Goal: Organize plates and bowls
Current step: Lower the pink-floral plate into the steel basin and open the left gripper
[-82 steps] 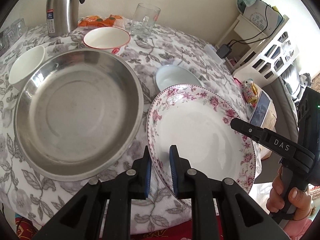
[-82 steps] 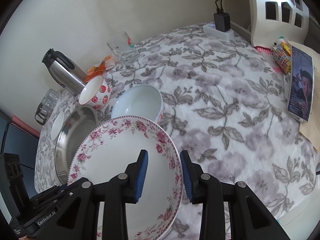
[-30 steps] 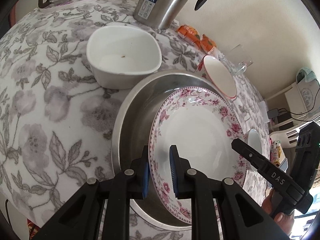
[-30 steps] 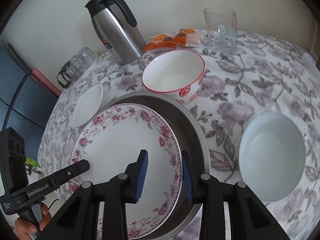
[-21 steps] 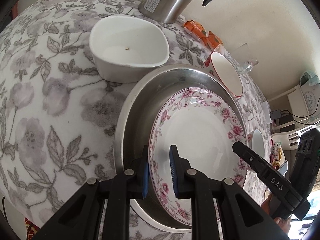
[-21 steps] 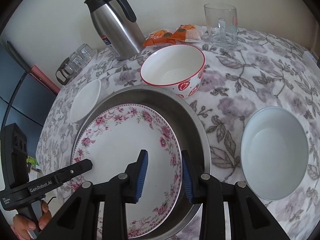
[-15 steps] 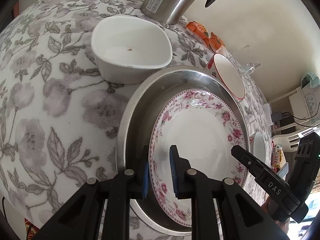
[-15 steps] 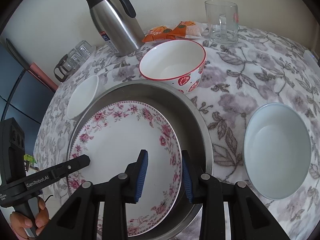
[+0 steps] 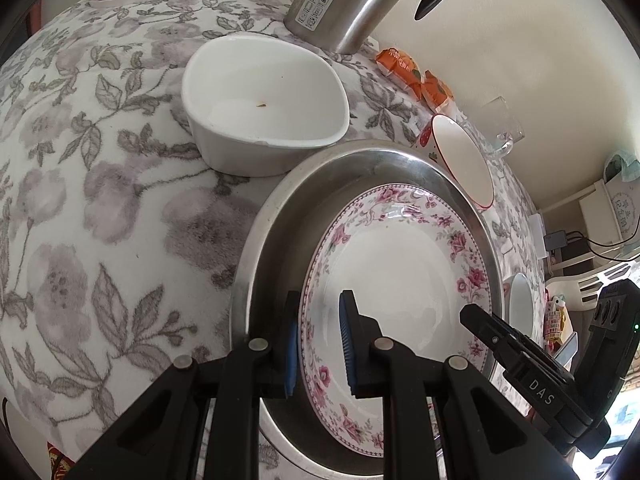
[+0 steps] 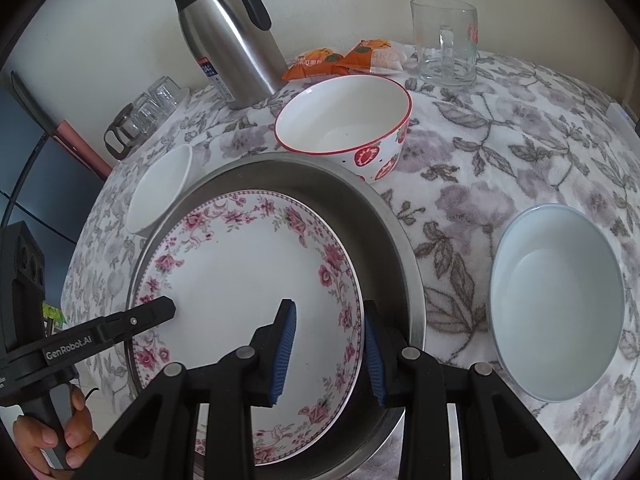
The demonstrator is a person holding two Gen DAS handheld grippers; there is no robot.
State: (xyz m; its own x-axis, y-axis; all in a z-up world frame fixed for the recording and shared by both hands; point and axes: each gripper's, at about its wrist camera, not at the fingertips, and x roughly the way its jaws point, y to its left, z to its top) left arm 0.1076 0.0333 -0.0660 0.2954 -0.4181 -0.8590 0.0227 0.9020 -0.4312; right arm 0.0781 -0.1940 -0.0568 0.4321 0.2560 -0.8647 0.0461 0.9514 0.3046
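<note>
Left wrist view: our left gripper [image 9: 318, 344] straddles the floral plate [image 9: 400, 280] rim, pads apart.
Right gripper [image 10: 328, 350]: spread around the opposite rim.
Plate: inside the steel basin [image 10: 396, 240].

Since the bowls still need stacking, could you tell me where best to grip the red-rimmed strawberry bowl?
Pinch the rim of the red-rimmed strawberry bowl on its right side, one finger inside and one outside the wall. It stands upright and empty, and that side faces bare tablecloth; the steel basin crowds its near side.
</note>
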